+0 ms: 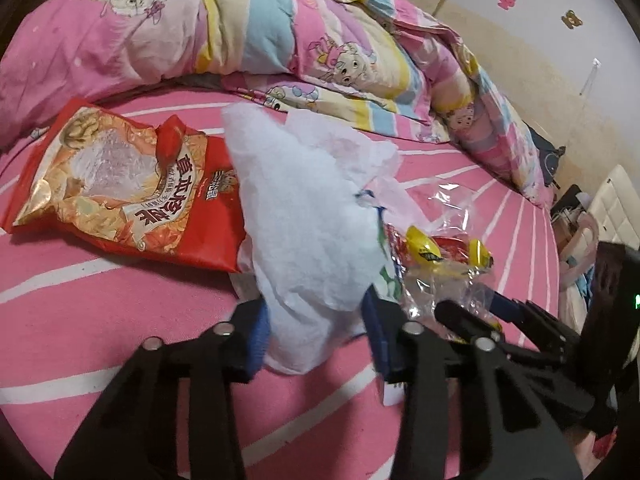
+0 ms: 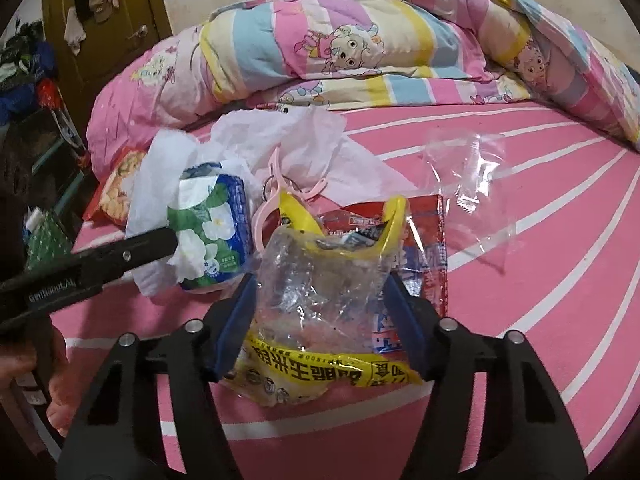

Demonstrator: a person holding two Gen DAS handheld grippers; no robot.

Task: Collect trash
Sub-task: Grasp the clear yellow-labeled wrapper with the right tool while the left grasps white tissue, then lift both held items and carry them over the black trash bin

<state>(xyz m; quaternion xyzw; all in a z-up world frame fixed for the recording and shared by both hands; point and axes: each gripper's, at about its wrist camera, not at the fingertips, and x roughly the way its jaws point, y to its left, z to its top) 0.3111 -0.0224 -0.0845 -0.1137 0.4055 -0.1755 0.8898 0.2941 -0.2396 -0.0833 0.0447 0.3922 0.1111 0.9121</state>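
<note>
Trash lies heaped on a pink striped bed sheet (image 1: 100, 320). My left gripper (image 1: 316, 328) is shut on a crumpled white tissue (image 1: 304, 216), with a blue pad against each side of it. One of its black fingers (image 2: 132, 256) shows in the right wrist view, beside a green-and-white floral tissue pack (image 2: 212, 232). My right gripper (image 2: 320, 320) has both pads pressed on a clear-and-yellow snack bag (image 2: 320, 288), which also shows in the left wrist view as the crinkled bag (image 1: 440, 264). A red snack bag (image 1: 120, 188) lies flat at the left.
A clear plastic film (image 2: 472, 184) lies on the sheet to the right, and a red wrapper (image 2: 428, 248) sits under the yellow bag. A pink hanger (image 2: 276, 184) rests in the heap. A rumpled cartoon quilt (image 2: 360, 40) runs along the back. A hand (image 2: 52, 360) is at lower left.
</note>
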